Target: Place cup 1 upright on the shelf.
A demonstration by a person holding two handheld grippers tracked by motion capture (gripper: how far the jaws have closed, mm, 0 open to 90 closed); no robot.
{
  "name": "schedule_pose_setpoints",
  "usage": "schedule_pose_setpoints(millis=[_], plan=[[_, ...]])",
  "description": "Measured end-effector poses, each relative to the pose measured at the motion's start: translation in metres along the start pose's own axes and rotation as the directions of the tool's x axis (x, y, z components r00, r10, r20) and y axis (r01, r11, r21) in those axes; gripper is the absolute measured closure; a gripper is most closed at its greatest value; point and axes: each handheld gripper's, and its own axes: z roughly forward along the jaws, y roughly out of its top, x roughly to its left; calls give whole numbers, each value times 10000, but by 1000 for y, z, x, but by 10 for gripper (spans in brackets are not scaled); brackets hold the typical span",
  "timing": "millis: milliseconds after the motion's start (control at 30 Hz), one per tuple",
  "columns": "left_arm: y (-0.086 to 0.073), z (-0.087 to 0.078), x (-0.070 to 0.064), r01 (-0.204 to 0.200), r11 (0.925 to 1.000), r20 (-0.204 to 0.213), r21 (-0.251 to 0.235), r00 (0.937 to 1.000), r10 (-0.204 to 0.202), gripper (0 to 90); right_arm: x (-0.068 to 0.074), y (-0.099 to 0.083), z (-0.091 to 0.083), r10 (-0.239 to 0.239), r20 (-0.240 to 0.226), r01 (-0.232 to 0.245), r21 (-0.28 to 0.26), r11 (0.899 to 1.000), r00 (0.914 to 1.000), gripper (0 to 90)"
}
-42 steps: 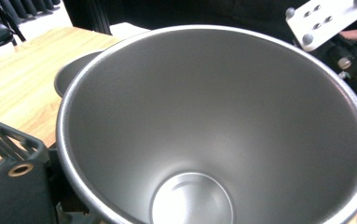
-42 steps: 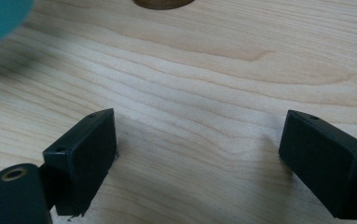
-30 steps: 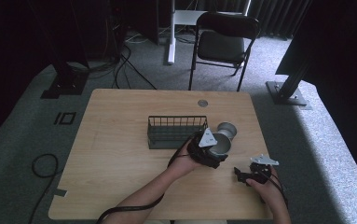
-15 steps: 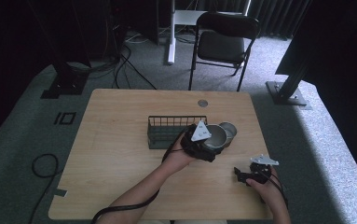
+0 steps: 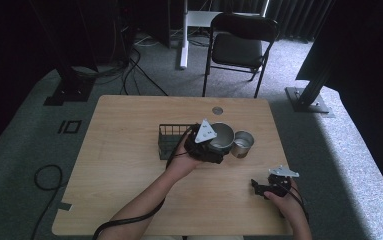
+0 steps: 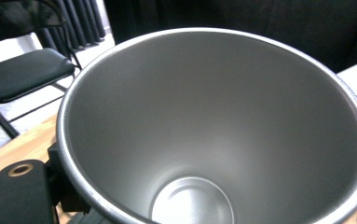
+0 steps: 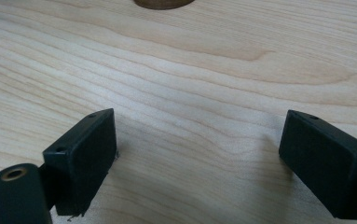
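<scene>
High view: light wooden table with rounded corners, on grey carpet. Near its middle, a black wire basket, rectangular and low. Just right of the basket, the left gripper, black with a grey three-cornered plate on top, held in the left hand and clamped on a large silver metal cup with its mouth turned up toward the camera. Touching that cup's right side, a smaller silver metal cup standing upright on the table. Near the table's front right corner, well apart from both cups, the right gripper in the right hand, low over the wood. Beyond the table, a black folding chair.

Left gripper view: inside of the large silver metal cup close up, round bottom visible at lower centre; one black jaw at lower left against the outside of the rim, holding the wall.

Right gripper view: two black jaws spread wide apart, nothing between them, just above bare light wood.
</scene>
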Motion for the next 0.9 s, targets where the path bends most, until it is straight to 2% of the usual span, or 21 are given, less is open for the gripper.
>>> schedule_pose_setpoints(millis=[33,67,133,300,333,367,500,533,567,600,633,667,700,733,767,800,833,900], plan=[[0,0,0,0,10000,0,0,10000,0,152,0,0,0,0,0,0,-1,10000,10000,107],[1,-6,7,58,10000,-276,-64,9996,-60,152,0,0,0,1,1,-1,-1,10000,10000,107],[1,-8,9,82,9999,-343,-104,9994,-85,153,0,0,0,2,0,-2,0,10000,10000,107],[1,-17,20,131,9997,-817,-215,9965,-148,153,0,0,0,3,2,-3,0,10000,10000,107],[1,-20,25,144,9996,-1016,-258,9947,-170,152,0,0,0,-5,1,5,-4,10000,10000,107],[1,-20,25,144,9996,-1016,-258,9947,-170,153,0,0,0,-5,1,5,-4,10000,10000,107],[1,-24,34,230,9992,-1438,-315,9892,-273,152,0,0,0,2,3,-2,0,10000,10000,107],[0,-26,38,288,9989,-1698,-373,9849,-347,153,0,0,0,-7,0,7,-3,10000,10000,107],[0,-26,38,288,9989,-1698,-373,9849,-347,152,0,0,0,-7,0,7,-3,10000,10000,107],[-1,-28,43,391,9980,-1878,-488,9811,-476,153,0,0,0,-20,-4,20,-6,10000,10000,107],[-1,-28,43,391,9980,-1878,-488,9811,-476,152,0,0,0,-19,-4,19,2,10000,10000,107],[-3,-29,47,442,9977,-2173,-506,9746,-542,153,0,0,0,-15,-2,15,1,10000,10000,107],[-4,-29,49,513,9972,-2309,-546,9710,-626,153,0,0,0,-16,-1,16,0,10000,10000,107],[-4,-29,49,513,9972,-2309,-546,9710,-626,153,0,0,0,-16,-1,16,0,10000,10000,107],[-5,-30,50,561,9969,-2489,-551,9661,-682,153,0,0,0,-14,0,14,1,10000,10000,107],[-7,-29,53,703,9961,-2824,-539,9557,-827,153,0,0,0,-18,1,18,-1,10000,10000,107],[-7,-29,53,703,9961,-2824,-539,9557,-827,152,0,0,0,-18,1,18,-1,10000,10000,107],[-9,-29,55,800,9954,-3174,-530,9437,-928,152,0,0,0,-14,2,14,0,10000,10000,107]])
